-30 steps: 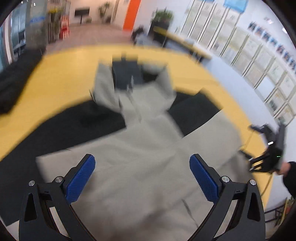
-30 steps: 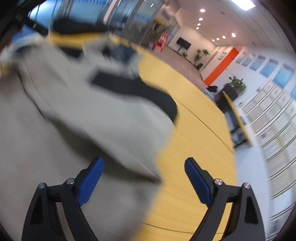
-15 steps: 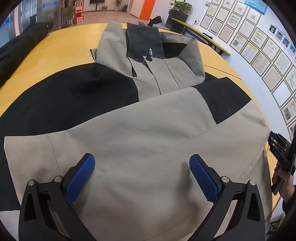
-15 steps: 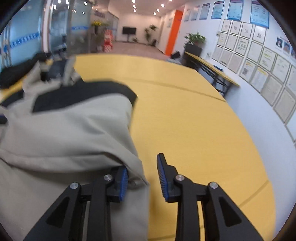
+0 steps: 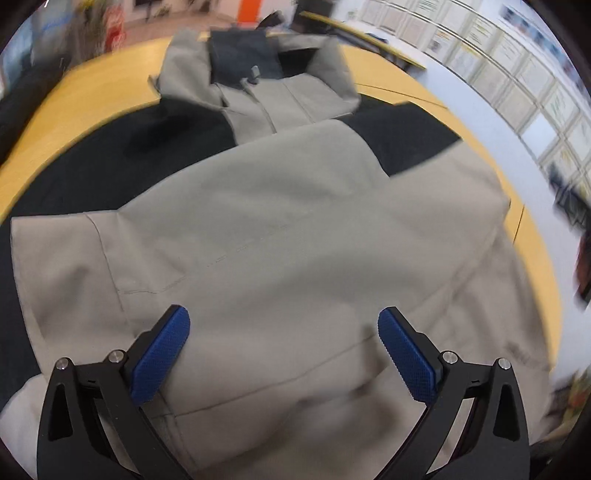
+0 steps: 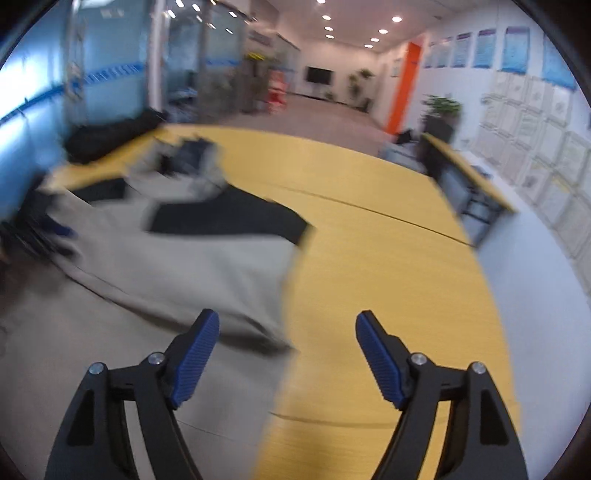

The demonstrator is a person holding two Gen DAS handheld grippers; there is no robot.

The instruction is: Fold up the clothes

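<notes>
Overhead, the left gripper [image 5: 280, 345] hovers spread and empty above one beige-and-black jacket [image 5: 295, 236] on the yellow table [image 6: 388, 266], while the right gripper [image 6: 286, 356], likewise spread, hangs at the jacket's three-o'clock edge.

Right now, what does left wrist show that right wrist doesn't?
Left wrist only: the jacket's collar and zipper pull, and the sleeve folded across the chest under the open left claw.

Right wrist only: the ceiling lights, a wall screen, and a potted plant.

Both: the beige-and-black jacket on the yellow table, with each claw open and empty, including the right claw.
</notes>
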